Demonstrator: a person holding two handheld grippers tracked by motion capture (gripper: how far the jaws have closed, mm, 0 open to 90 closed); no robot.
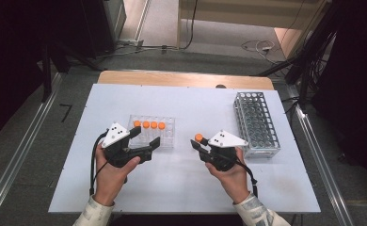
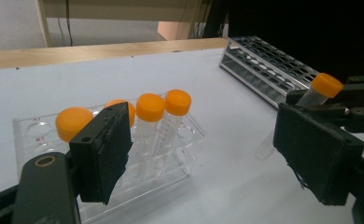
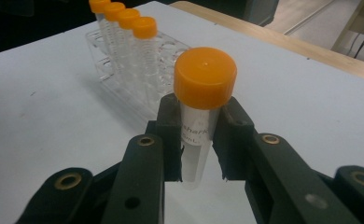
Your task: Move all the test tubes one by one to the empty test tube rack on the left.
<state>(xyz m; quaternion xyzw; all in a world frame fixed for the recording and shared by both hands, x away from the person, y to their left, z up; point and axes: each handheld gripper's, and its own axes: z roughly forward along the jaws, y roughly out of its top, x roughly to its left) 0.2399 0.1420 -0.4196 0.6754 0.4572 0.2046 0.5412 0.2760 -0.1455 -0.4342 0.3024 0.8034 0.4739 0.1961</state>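
A: One orange-capped tube (image 3: 196,121) clenched upright in the right tongs (image 1: 199,143), over the counter (image 1: 181,183), between the clear rack (image 1: 168,136) and the metal rack (image 1: 257,125). Left tongs (image 2: 203,154) released beside the clear rack.

B: Handling: keep it vertical, grip below the cap. Right gripper view reads label print; high view gives both racks.
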